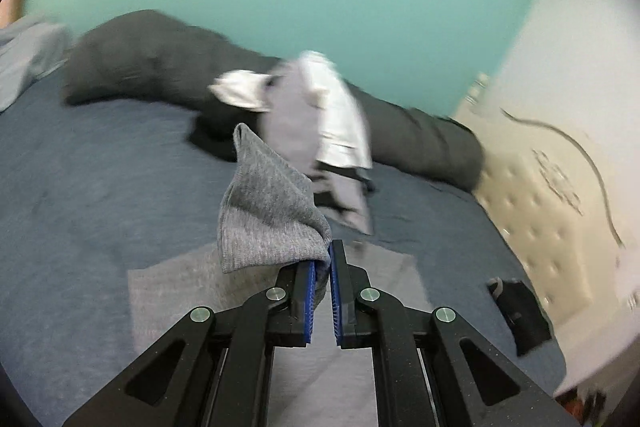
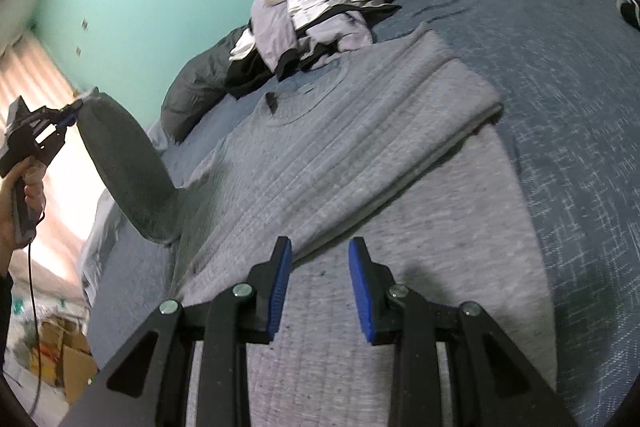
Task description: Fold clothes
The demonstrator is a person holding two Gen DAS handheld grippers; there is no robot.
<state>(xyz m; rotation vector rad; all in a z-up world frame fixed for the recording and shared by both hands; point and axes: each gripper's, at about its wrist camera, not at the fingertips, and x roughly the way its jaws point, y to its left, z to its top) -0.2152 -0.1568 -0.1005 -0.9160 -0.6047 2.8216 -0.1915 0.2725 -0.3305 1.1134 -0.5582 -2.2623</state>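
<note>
The grey knit sweater (image 2: 360, 147) lies flat on the blue bed cover, neck toward the far side. Its right sleeve is already folded over the body — a straight edge runs across. The left sleeve (image 1: 268, 203) is lifted up in the air, pinched at the cuff, hanging in a curve.

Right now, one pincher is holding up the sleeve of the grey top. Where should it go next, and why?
Probably across: the left gripper, shut on the grey sleeve, should carry it over the grey top and lay it flat. The other side already looks folded in, so this sleeve seems the one left. The right gripper hangs open above the hem, holding nothing.
</note>
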